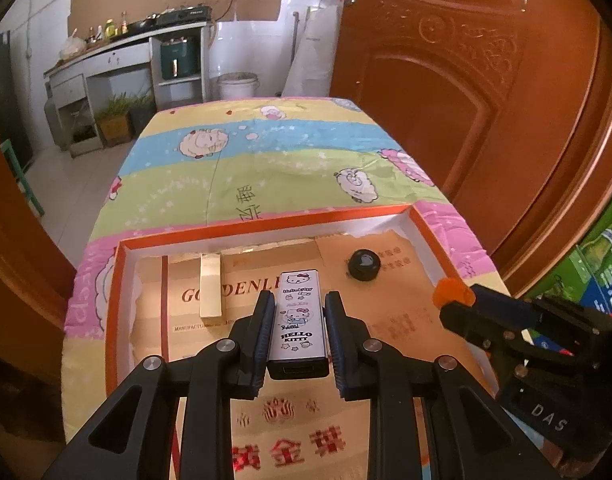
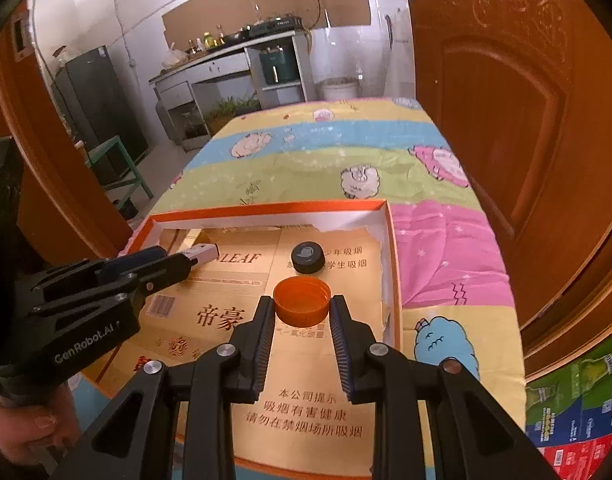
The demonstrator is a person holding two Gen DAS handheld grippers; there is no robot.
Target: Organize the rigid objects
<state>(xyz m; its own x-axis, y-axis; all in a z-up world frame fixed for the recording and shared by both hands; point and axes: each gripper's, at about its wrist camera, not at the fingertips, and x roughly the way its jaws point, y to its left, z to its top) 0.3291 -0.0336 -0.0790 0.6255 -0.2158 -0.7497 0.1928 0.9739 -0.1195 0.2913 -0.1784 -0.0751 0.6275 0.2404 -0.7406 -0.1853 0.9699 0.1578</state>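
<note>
step: carrying items over tray (image 1: 265,222) | left hand-held gripper (image 1: 299,334) grasps lighter (image 1: 297,316) | right hand-held gripper (image 2: 301,316) grasps orange cap (image 2: 301,300) | next: lower, release near black cap (image 2: 308,257) at 12 o'clock

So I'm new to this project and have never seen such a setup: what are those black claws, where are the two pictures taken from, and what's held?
Each black claw is a hand-held two-finger gripper with a camera looking along its fingers; a person carries one in each hand. The left gripper grips a slim white Hello Kitty printed stick. The right gripper grips an orange plastic bottle cap. Both hang over an orange-rimmed shallow box lined with tan cardboard, where a black round cap and a pale rectangular block lie.
</note>
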